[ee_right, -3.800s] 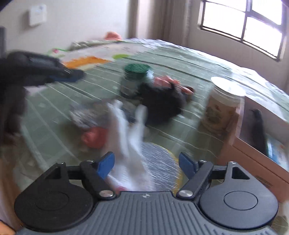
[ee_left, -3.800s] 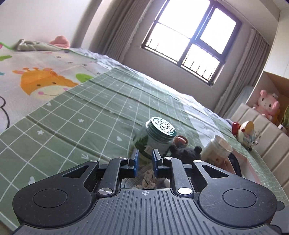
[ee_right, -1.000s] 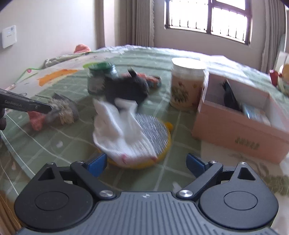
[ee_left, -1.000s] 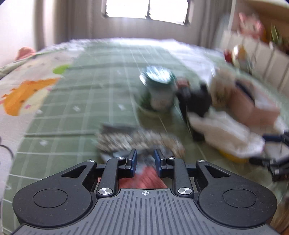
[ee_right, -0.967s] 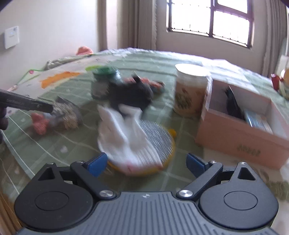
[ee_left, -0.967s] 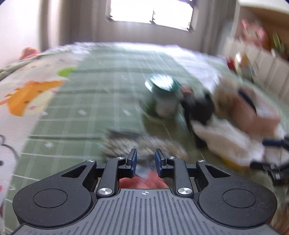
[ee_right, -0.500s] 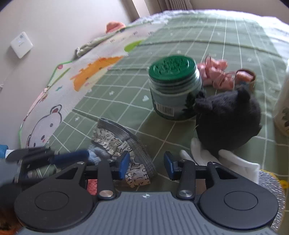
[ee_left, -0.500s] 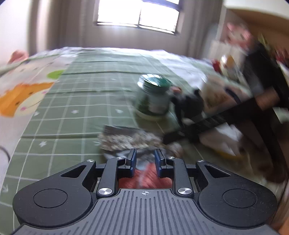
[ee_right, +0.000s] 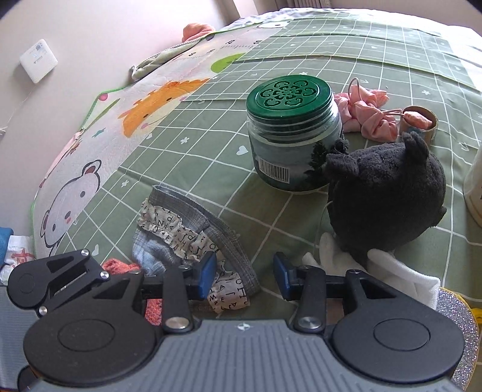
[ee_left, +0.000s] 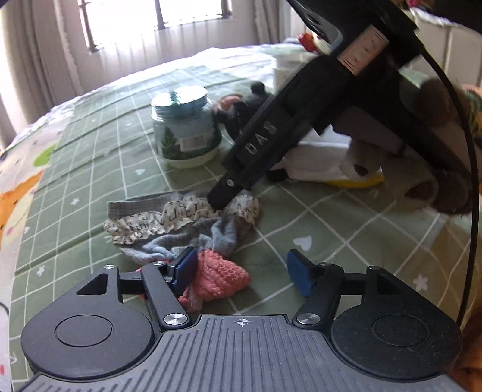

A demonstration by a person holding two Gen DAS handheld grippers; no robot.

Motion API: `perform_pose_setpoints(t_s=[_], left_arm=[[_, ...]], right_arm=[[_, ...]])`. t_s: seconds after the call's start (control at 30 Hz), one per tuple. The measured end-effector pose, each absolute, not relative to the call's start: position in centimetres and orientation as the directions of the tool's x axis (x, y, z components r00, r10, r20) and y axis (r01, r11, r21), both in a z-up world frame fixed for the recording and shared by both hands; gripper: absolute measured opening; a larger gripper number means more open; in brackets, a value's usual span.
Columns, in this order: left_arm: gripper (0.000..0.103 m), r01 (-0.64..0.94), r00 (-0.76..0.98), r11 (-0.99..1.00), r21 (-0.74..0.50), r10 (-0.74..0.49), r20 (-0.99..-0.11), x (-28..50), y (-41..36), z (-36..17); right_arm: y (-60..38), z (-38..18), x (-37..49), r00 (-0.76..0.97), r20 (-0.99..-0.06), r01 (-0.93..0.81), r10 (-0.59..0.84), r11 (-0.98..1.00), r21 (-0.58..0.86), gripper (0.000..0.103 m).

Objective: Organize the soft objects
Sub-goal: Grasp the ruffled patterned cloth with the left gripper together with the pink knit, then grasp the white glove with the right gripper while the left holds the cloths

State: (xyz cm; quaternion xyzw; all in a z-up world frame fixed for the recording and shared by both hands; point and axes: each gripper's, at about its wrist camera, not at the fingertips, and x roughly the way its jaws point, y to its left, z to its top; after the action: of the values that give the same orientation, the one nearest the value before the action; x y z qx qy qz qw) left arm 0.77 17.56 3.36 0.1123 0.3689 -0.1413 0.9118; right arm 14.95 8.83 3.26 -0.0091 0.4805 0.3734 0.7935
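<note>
Green checked bedspread (ee_left: 90, 144) carries everything. Left gripper (ee_left: 239, 267) jaws have just been opening, wide apart, orange knit piece (ee_left: 220, 276) loose between them near the front edge. Right gripper (ee_right: 244, 276) half-closed; whether its pads press the grey lettered cloth (ee_right: 192, 235) under them, I cannot tell. Beyond: green-lidded jar (ee_right: 292, 132), black plush (ee_right: 388, 196).

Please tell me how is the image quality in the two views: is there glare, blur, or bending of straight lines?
Left wrist view: the window is overexposed to white, its light glares on the jar's lid, and the right tool's body close to the lens looks soft. Right wrist view: even light, sharp; the barcode on the jar is readable. Both views: fisheye bends the grid lines of the green sheet.
</note>
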Motion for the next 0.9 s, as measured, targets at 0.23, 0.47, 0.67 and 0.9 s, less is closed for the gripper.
perform_pose_setpoints(t_s=[0.23, 0.47, 0.67, 0.9], left_arm=[[0.066, 0.079, 0.769, 0.996, 0.038, -0.037, -0.638, 1.0, 21.6, 5.4], [0.065, 0.011, 0.733, 0.98, -0.199, -0.144, -0.665, 2.8, 23.6, 3.9], [0.07, 0.187, 0.716, 0.98, 0.067, -0.089, -0.693, 2.9, 16.9, 2.2], [0.03, 0.168, 0.722, 0.986, 0.003, -0.121, -0.681, 1.8, 16.4, 3.1]], right_arm=[[4.7, 7.9, 12.2, 0.409, -0.668, -0.625, 0.622, 0.724, 0.292, 0.058], [-1.9, 8.8, 8.0, 0.598, -0.631, -0.579, 0.494, 0.811, 0.086, 0.083], [-4.7, 6.3, 6.0, 0.65, -0.657, -0.53, 0.382, 0.847, -0.032, 0.083], [-2.7, 5.7, 6.4, 0.645, -0.642, -0.573, 0.415, 0.818, -0.046, 0.083]])
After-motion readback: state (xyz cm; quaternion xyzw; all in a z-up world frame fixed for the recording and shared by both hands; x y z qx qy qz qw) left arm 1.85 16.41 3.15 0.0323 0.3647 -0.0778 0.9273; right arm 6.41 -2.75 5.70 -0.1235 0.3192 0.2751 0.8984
